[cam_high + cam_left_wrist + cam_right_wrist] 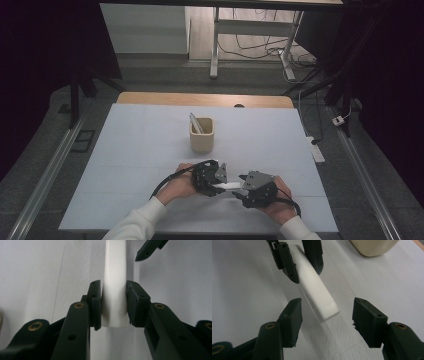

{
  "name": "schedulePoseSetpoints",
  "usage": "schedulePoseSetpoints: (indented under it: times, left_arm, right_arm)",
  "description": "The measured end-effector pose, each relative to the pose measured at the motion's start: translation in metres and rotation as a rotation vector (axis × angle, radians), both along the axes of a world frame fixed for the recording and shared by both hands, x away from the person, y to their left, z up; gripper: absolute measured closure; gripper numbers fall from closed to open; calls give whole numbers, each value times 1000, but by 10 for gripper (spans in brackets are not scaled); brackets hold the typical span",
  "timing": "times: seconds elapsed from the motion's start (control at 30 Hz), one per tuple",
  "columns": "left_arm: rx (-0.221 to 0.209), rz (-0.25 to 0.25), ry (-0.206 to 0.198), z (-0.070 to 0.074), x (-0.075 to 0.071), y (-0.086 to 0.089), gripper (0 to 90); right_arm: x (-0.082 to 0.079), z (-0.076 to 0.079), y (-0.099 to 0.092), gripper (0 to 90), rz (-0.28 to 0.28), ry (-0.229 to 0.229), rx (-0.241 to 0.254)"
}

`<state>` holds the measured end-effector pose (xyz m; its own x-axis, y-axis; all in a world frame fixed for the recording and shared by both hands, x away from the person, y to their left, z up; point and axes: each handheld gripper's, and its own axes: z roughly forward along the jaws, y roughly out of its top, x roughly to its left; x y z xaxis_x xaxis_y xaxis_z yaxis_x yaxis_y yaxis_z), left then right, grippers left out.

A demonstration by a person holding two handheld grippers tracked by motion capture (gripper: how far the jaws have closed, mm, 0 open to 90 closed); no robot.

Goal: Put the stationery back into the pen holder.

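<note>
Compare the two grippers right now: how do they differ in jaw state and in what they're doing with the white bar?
The left gripper is shut on the white bar, pads pressed against both its sides; the right gripper is open, touching nothing. The left gripper holds the bar near one end; the right gripper faces the bar's free end, which lies between its spread jaws. Both are hand-held, black and low over the white table.

Both forearms wear white long sleeves with soft cuffs. Each hand carries a black gripper: the left gripper at nine o'clock of the right gripper. A grey three-cornered plate tops each one, and a black cable loops off behind. Up close, the matte black jaws show brass-ringed screws and small plain holes.
</note>
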<state>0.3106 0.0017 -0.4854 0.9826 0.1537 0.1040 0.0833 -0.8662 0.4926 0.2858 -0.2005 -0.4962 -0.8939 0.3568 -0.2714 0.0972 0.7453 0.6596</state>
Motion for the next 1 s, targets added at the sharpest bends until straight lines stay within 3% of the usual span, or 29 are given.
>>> schedulePoseSetpoints:
  times: [0.17, 0.33, 0.6, 0.73, 1.0]
  left_arm:
    - [-4, -7, 3, 1, -1, -1, 664]
    - [-3, -21, 7, -1, -2, -2, 663]
    - [2, -46, 12, 0, -2, 0, 658]
    - [-37, -47, 36, 3, -1, 3, 656]
    - [-71, -27, 45, 5, 0, 6, 644]
  right_arm:
    - [0, -2, 9, 458, 33, -21, -49]
    - [-3, -5, 14, 568, 80, -49, -104]
    - [-5, -8, 16, 629, 136, -50, -166]
    - [-6, -11, 18, 694, 173, -64, -218]
    - [-8, -10, 17, 706, 178, -78, -196]
